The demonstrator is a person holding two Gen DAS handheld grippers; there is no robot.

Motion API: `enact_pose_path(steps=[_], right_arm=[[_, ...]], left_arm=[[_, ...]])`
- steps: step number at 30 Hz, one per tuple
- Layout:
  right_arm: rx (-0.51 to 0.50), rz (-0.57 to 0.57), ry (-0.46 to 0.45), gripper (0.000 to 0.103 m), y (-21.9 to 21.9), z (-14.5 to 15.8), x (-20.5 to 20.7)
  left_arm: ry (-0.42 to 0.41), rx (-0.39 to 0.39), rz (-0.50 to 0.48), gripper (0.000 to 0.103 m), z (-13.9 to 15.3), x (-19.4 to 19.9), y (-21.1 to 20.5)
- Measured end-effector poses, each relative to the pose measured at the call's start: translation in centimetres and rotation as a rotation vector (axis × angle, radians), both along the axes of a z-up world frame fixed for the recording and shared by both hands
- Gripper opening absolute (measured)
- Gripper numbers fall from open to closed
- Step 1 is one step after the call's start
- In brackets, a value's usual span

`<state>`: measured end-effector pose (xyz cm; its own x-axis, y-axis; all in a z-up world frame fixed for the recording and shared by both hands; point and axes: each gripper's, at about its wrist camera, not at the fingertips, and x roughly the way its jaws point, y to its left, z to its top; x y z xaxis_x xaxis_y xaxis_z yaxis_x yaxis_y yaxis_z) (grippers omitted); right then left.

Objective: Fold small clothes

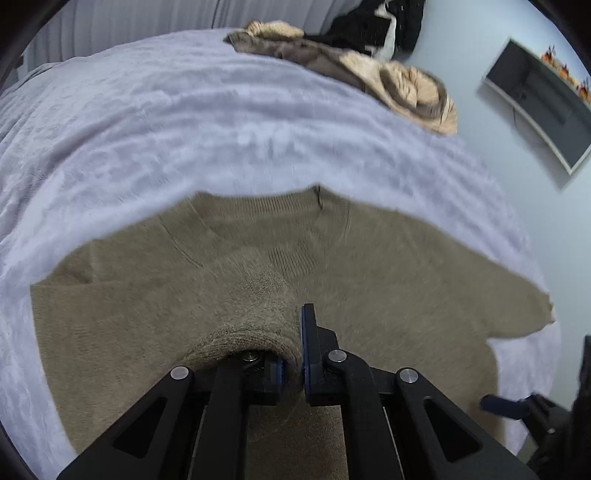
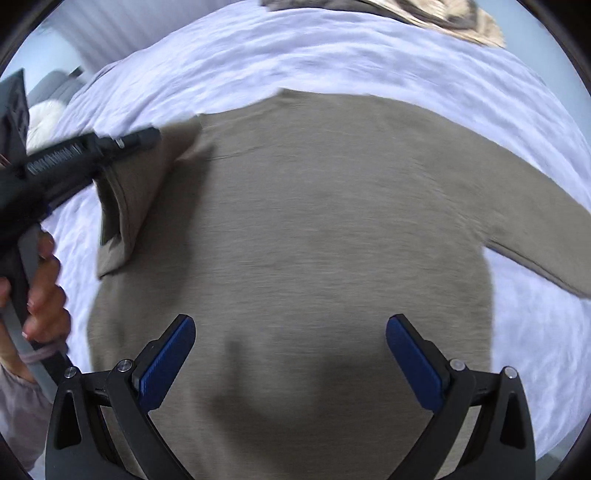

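A khaki knit sweater (image 1: 388, 280) lies flat on a pale lilac bedspread (image 1: 184, 122), neckline toward the far side. My left gripper (image 1: 295, 354) is shut on the sweater's left sleeve cuff (image 1: 255, 314), and the knit drapes over its left finger. From the right wrist view, the left gripper (image 2: 147, 138) carries that sleeve (image 2: 144, 206) over the sweater's body (image 2: 314, 229), with a hand (image 2: 46, 291) on its handle. My right gripper (image 2: 290, 354) hangs open above the sweater's lower part, nothing between its blue pads (image 2: 168, 363). The other sleeve (image 2: 546, 236) stretches out to the right.
A heap of tan and brown clothes (image 1: 373, 77) sits at the bedspread's far edge, with dark garments (image 1: 373, 26) behind. A framed dark panel (image 1: 543, 103) hangs on the pale wall to the right. The right gripper's tip (image 1: 506, 404) shows at the lower right.
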<state>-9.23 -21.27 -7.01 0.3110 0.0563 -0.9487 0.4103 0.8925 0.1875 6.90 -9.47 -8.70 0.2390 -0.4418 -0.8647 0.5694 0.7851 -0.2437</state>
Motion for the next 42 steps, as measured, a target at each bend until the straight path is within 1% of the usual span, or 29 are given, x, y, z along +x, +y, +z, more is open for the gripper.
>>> enact_pose_path(steps=[2,3,4,5,6,7,10,12,14,16,18,19,20,21,23,24,25,26,27,28,30,32,33,35,36,37,38,40,42], right_arm=[[0.006,-0.028,0.015,0.103,-1.5,-0.6,-0.9],[0.007,-0.039,0.019,0.103,-2.2,-0.9,-1.2],[0.006,-0.047,0.023,0.103,-2.8,-1.2,-1.5],[0.005,-0.051,0.023,0.103,-3.1,-1.3,-1.5],[0.001,-0.051,0.017,0.103,-3.4,-1.1,-1.5],[-0.006,-0.046,0.014,0.103,-3.6,-1.2,-1.3],[-0.034,0.010,-0.018,0.103,-3.1,-0.1,0.1],[-0.062,0.097,-0.065,0.103,-1.6,0.8,1.9],[-0.110,0.229,-0.116,0.103,0.9,2.1,4.4],[-0.190,0.394,-0.141,0.103,4.3,2.6,6.9],[-0.303,0.537,-0.143,0.102,8.0,1.9,9.3],[-0.336,0.588,-0.140,0.102,9.3,1.4,10.1],[-0.367,0.639,-0.137,0.094,10.7,0.7,11.1],[-0.423,0.704,-0.129,0.083,12.6,-0.3,12.2],[-0.516,0.773,-0.106,0.076,14.8,-1.5,12.7],[-0.565,0.801,-0.082,0.068,15.7,-2.6,13.2],[-0.591,0.821,-0.055,0.054,16.3,-3.5,13.7],[-0.554,0.819,-0.042,0.009,16.1,-3.8,14.1],[-0.518,0.789,-0.050,0.009,15.6,-3.5,14.2],[-0.425,0.707,-0.096,0.009,13.9,-2.2,14.0],[-0.220,0.495,-0.184,0.009,9.4,0.0,13.4],[-0.076,0.298,-0.237,0.009,4.9,1.0,11.8],[0.029,0.139,-0.264,0.009,1.3,0.9,10.2],[0.180,-0.048,-0.267,0.009,-2.9,-0.5,8.1],[0.319,-0.155,-0.253,0.009,-5.3,-2.4,6.8],[0.380,-0.212,-0.241,0.010,-6.3,-3.5,5.9],[0.430,-0.260,-0.235,0.014,-7.0,-4.4,5.1],[0.481,-0.352,-0.240,0.015,-8.3,-5.2,3.3],[0.515,-0.421,-0.262,0.029,-9.2,-5.1,1.5]], left_arm=[[0.022,0.075,-0.006,0.025,-2.0,-0.8,-0.9],[0.010,0.079,-0.002,0.041,-2.2,-1.3,-0.9],[-0.008,0.080,0.003,0.063,-1.9,-1.8,-0.7],[-0.024,0.087,0.007,0.076,-1.4,-2.3,-0.5],[-0.044,0.091,0.012,0.095,-0.5,-2.7,0.0],[-0.061,0.091,0.017,0.097,0.3,-3.0,0.8],[-0.098,0.112,0.065,0.097,2.6,-3.2,4.3],[-0.127,0.138,0.139,0.097,3.5,-2.6,7.4],[-0.135,0.190,0.235,0.097,3.5,-1.5,10.8],[-0.103,0.238,0.329,0.097,2.7,-0.8,14.6],[-0.018,0.279,0.404,0.097,0.8,0.0,17.6],[0.014,0.280,0.439,0.097,0.0,0.3,19.0],[0.033,0.280,0.465,0.097,-0.8,0.5,19.9],[0.044,0.287,0.474,0.097,-1.5,0.6,20.4],[0.059,0.309,0.471,0.097,-3.1,0.8,20.5],[0.072,0.312,0.471,0.097,-4.0,1.0,20.2],[0.083,0.306,0.472,0.097,-4.5,1.1,20.2],[0.082,0.305,0.476,0.097,-4.7,1.2,20.1],[0.077,0.303,0.479,0.098,-4.8,1.3,20.1],[0.073,0.303,0.480,0.098,-4.8,1.3,20.0],[0.072,0.303,0.477,0.098,-4.9,1.3,20.0],[0.072,0.305,0.471,0.098,-5.0,1.3,20.0],[0.071,0.306,0.467,0.098,-5.0,1.3,20.0],[0.070,0.308,0.460,0.098,-5.2,1.3,19.8],[0.069,0.312,0.458,0.098,-5.1,1.3,19.9],[0.068,0.318,0.457,0.098,-5.1,1.2,19.9],[0.069,0.321,0.458,0.098,-5.1,1.4,19.8],[0.075,0.325,0.458,0.098,-4.9,1.6,19.8],[0.080,0.325,0.458,0.098,-4.8,1.6,19.7]])
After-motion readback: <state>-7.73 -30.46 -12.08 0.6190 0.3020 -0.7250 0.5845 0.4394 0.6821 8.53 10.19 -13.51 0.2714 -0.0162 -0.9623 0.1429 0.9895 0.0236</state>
